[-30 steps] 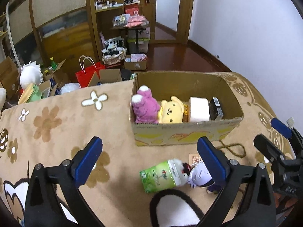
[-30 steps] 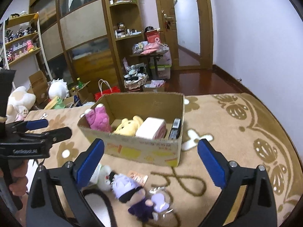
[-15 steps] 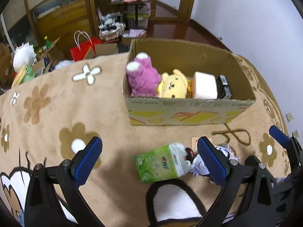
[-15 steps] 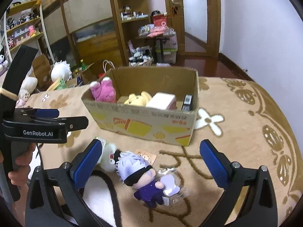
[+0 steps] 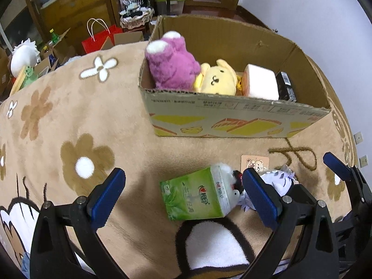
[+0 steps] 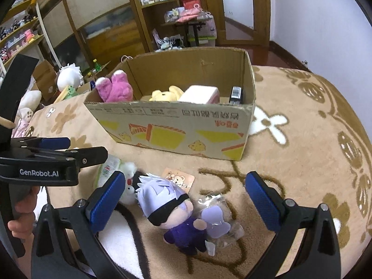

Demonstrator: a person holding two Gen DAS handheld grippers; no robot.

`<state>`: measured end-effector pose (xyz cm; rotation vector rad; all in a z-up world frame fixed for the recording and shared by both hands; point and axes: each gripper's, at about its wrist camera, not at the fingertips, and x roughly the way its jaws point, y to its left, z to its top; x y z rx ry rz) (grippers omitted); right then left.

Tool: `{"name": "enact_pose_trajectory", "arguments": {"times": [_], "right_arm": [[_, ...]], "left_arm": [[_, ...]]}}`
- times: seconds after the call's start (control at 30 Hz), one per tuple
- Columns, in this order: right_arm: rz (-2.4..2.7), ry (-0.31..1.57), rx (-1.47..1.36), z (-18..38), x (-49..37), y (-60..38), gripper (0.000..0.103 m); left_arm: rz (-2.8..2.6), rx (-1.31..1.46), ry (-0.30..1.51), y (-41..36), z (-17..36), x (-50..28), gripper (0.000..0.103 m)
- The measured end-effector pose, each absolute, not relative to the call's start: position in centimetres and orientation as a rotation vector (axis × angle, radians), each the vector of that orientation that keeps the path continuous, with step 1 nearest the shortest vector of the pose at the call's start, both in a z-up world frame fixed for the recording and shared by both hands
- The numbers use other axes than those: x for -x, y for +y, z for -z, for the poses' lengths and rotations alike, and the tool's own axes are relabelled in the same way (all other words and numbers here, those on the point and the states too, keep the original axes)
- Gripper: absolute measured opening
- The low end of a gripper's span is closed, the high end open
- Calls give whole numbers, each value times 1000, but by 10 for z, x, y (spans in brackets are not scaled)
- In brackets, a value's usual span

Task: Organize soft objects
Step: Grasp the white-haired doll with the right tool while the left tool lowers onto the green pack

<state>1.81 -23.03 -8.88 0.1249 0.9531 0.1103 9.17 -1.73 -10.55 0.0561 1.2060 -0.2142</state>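
A cardboard box on a beige flowered rug holds a purple plush, a yellow plush, a white-pink block and a black item. In front of it lie a green tissue pack, a small white plush and a white-haired doll in purple. My left gripper is open just above the tissue pack. My right gripper is open over the doll.
A small bear card and a clear packet with a purple charm lie beside the doll. Behind the rug are a red bag, open boxes, white plush toys, wooden cabinets and a doorway.
Both grippers have moved down and forward toward the items in front of the box. The left has closed in on the tissue pack, the right on the doll. Both stay open.
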Motion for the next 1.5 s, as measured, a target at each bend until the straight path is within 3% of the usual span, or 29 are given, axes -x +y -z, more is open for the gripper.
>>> {"name": "enact_pose_trajectory", "arguments": {"times": [0.87,1.0,1.07,1.23,1.5], "right_arm": [[-136,1105,-68,126,-35,-222,103],[-146,1117,-66,129,-35,-221,103],[-149,1121,-60,129,-36,-220,103],[-170,1133,-71,131,-37,-220,103],[-157,1123,-78,130,-37,-224,103]], "left_arm": [[215,-55,1353,-18,144,-110,99],[211,-54,1361,-21,147,-112,93],[218,-35,1384,-20,151,-113,84],[222,-35,1384,-20,154,-112,78],[212,-26,1384,-15,149,-108,77]]}}
